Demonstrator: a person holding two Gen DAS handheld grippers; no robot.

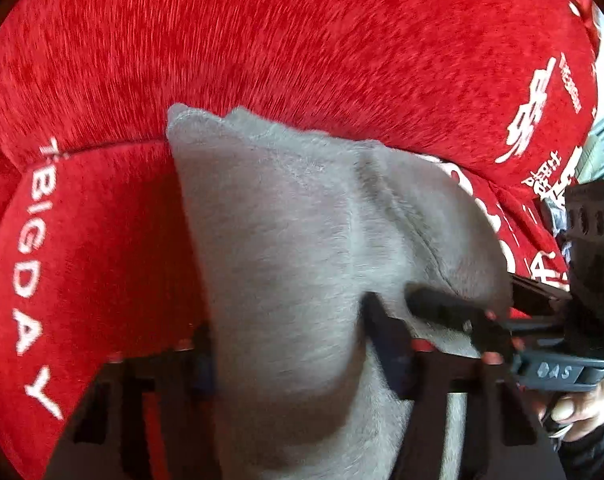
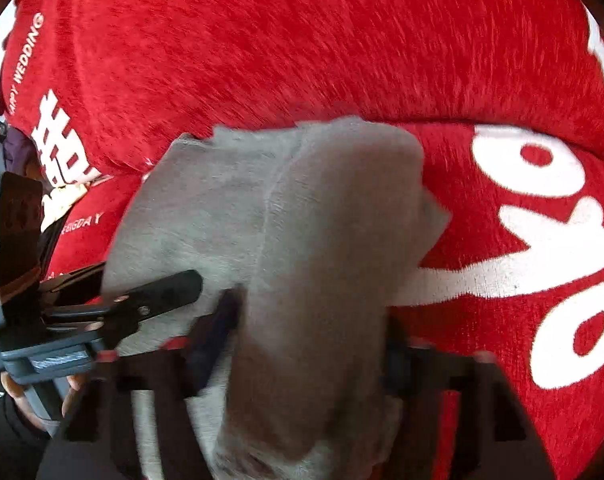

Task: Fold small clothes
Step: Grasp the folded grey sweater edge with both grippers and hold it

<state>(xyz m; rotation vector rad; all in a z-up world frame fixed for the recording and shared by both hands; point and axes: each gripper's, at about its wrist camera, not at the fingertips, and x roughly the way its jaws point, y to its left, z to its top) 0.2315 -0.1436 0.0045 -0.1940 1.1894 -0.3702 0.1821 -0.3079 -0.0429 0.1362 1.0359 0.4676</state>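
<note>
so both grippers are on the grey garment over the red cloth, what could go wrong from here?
1. The left gripper and right gripper each pinch a thick bunch of the grey fleecy garment; layers may slip out unevenly.
2. The right gripper's fingers sit very near the left's; they could collide.
3. The red plush cloth with white lettering is wrinkled, so the fold may land crooked.

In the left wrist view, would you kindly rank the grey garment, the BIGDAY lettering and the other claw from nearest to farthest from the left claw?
1. Grey garment: between the left claw's fingers, centre.
2. Right claw: close by on the right, also at the garment.
3. BIGDAY lettering: on the red cloth, far left edge.
</note>
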